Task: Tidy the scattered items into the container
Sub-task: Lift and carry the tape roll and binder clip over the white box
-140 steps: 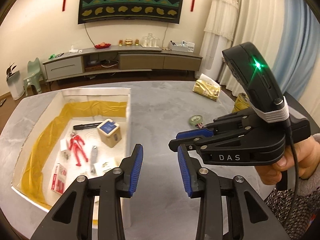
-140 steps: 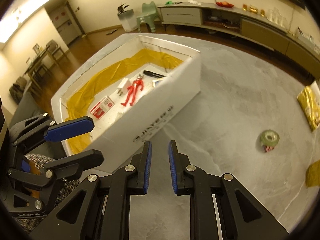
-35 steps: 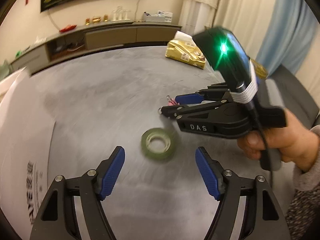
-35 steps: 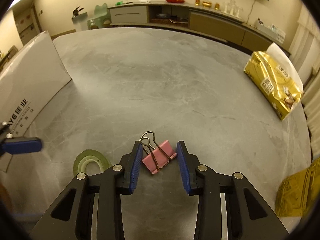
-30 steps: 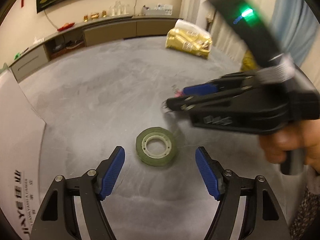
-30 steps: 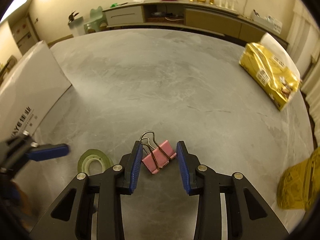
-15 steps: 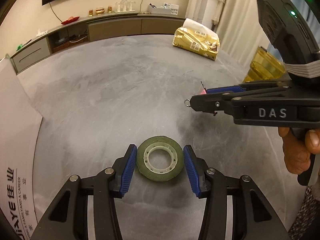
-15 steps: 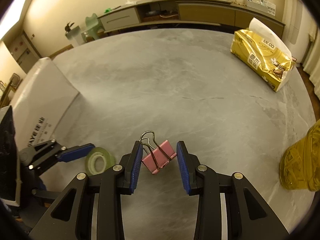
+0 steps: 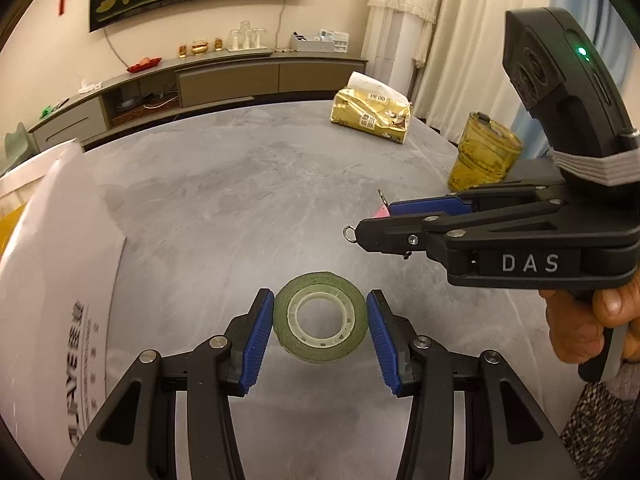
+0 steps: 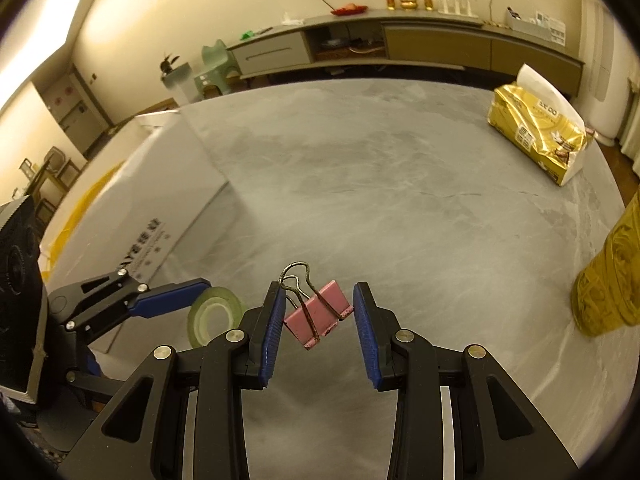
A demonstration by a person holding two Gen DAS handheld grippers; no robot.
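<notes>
Between the left gripper's blue pads, the green tape roll is clamped above the grey table. At its 2 o'clock, a pink binder clip is pinched by the right gripper. At 9 o'clock the white container is seen.

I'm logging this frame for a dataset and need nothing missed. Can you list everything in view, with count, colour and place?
tape roll: one, green, between the left gripper's fingers
binder clip: one, pink, between the right gripper's fingers
box: one, white, yellow-lined, table's left side
tissue pack: one, gold, far side of table
glass jar: one, amber, table's right edge
table: one, grey
cabinet: one, long and low, along far wall
left gripper: black, blue pads
right gripper: black, blue pads
hand: one, holding right gripper
</notes>
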